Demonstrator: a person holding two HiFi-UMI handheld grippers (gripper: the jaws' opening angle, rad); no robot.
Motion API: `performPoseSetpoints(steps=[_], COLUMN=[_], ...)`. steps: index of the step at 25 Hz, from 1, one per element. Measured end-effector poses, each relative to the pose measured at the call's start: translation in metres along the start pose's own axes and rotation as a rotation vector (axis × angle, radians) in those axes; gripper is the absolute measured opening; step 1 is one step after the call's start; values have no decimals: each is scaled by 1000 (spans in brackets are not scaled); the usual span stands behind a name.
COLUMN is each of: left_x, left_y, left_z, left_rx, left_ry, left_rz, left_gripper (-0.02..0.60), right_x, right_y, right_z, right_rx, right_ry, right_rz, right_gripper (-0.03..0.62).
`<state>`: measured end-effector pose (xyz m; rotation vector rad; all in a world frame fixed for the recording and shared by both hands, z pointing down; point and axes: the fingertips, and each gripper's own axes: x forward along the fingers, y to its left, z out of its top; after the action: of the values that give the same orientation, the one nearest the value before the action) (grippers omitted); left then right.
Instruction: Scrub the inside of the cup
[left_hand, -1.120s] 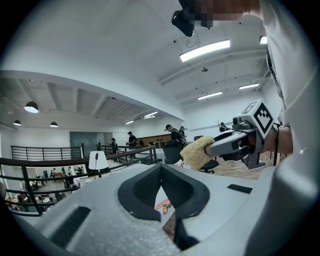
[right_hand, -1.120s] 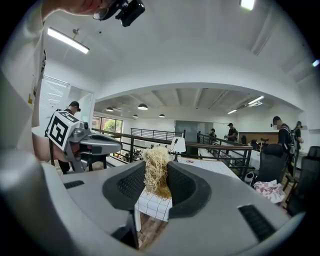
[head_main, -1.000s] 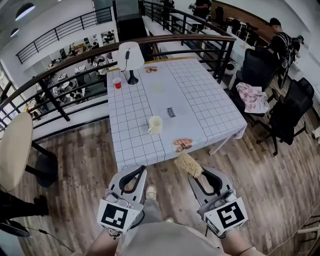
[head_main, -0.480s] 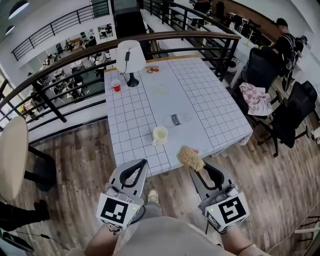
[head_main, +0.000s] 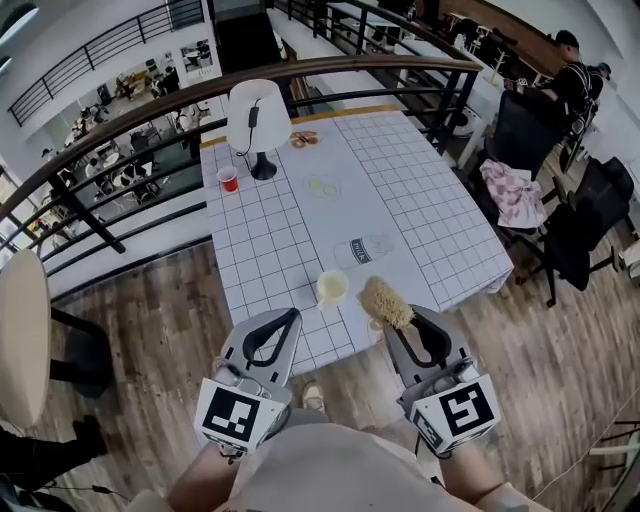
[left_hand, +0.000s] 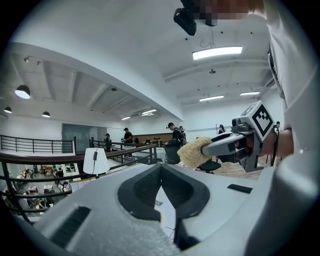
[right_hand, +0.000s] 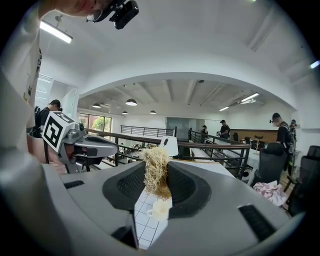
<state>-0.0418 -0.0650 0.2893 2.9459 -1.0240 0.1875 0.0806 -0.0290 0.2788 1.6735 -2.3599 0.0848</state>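
Two sets of jaws face the cup (head_main: 332, 287), which stands just ahead of them near the surface's (head_main: 400, 200) edge. The left gripper (head_main: 281, 322) has its jaws pressed together on nothing, and the right gripper (head_main: 404, 326) clamps the brush (head_main: 385, 302). With nothing steadying it, the cup could tip under a jab. The cup is smooth, pale and round; the brush head is shaggy, straw-like fibre.

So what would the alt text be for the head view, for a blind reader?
From above: a person's right tongs grip a straw-coloured scrubber, the left tongs are shut and empty, both at the near edge of a white gridded table. A pale cup stands just beyond them.
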Motion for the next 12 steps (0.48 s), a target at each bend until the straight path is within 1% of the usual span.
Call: performPoseSetpoints(steps=[6, 12], left_x=[14, 29], left_y=[27, 33], left_z=[2, -5], left_rx=[4, 6], left_ry=[-11, 6], left_rz=[-26, -24], left_gripper=[14, 12], right_x=[29, 41], right_y=[-4, -15], right_z=[8, 5], right_rx=[-5, -5], right_ry=[6, 23], right_rz=[-25, -29], right_gripper=[117, 117])
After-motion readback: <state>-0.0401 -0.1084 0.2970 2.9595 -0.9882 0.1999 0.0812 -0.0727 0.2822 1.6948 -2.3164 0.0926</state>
